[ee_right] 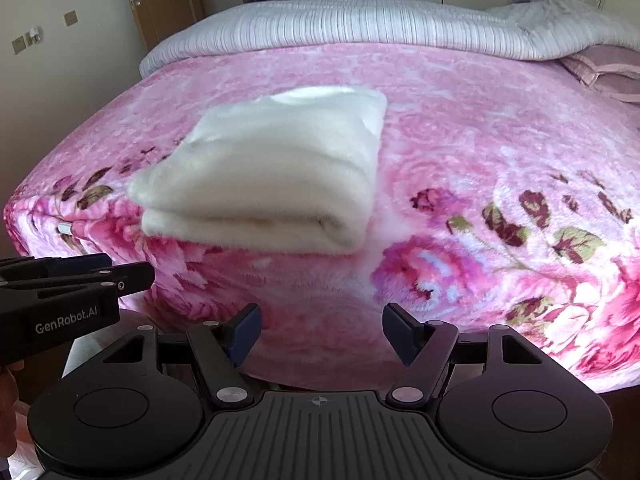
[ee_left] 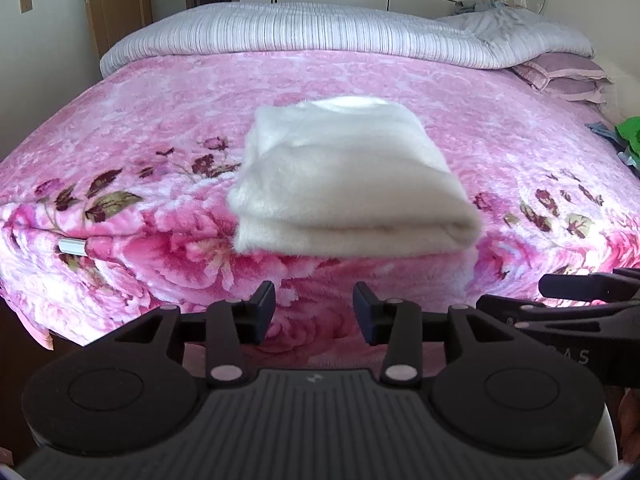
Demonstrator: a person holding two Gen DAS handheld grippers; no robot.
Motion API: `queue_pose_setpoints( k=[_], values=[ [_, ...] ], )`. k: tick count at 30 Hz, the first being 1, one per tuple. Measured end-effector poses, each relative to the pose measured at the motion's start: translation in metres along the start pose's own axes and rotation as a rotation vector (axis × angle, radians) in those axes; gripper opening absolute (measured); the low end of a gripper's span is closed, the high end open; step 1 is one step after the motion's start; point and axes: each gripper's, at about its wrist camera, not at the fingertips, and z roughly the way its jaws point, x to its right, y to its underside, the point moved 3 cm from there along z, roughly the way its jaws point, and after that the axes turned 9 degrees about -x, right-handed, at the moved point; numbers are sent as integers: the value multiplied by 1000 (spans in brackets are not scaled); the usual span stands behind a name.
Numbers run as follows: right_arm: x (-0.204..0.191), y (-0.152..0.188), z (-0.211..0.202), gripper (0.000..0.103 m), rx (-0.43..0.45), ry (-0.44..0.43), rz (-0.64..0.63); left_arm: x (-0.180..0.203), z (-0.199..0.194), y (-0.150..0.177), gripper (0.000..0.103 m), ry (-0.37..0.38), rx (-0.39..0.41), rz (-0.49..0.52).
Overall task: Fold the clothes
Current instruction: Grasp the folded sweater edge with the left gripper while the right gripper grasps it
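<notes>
A white fluffy garment (ee_left: 348,178) lies folded into a thick rectangle near the front edge of the pink flowered bed; it also shows in the right wrist view (ee_right: 272,172). My left gripper (ee_left: 315,308) is open and empty, held below and in front of the bed edge, apart from the garment. My right gripper (ee_right: 322,332) is open and empty, also in front of the bed edge, to the right of the garment. Each gripper shows at the other view's side, the right gripper (ee_left: 568,286) and the left gripper (ee_right: 120,276).
The pink floral blanket (ee_left: 160,128) covers the bed. A striped grey-white quilt (ee_left: 300,32) lies rolled along the far side. Pink pillows (ee_left: 560,74) sit at the far right. Green and blue clothes (ee_left: 624,136) lie at the right edge. A wooden door (ee_left: 116,4) stands behind.
</notes>
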Motion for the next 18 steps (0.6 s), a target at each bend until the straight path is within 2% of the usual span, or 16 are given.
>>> queue_pose_setpoints(
  k=[7,14,18],
  values=[
    [-1,-1,-12,70,26,0,-4,3,-13,3,40,-5,25,14],
    [-3,-4,-11,70,23,-30,-12,3,-16,3,41,-21,16,19],
    [4,-7,-9,70,26,-38,-6,1,-11,-5,42,15,5,34]
  ],
)
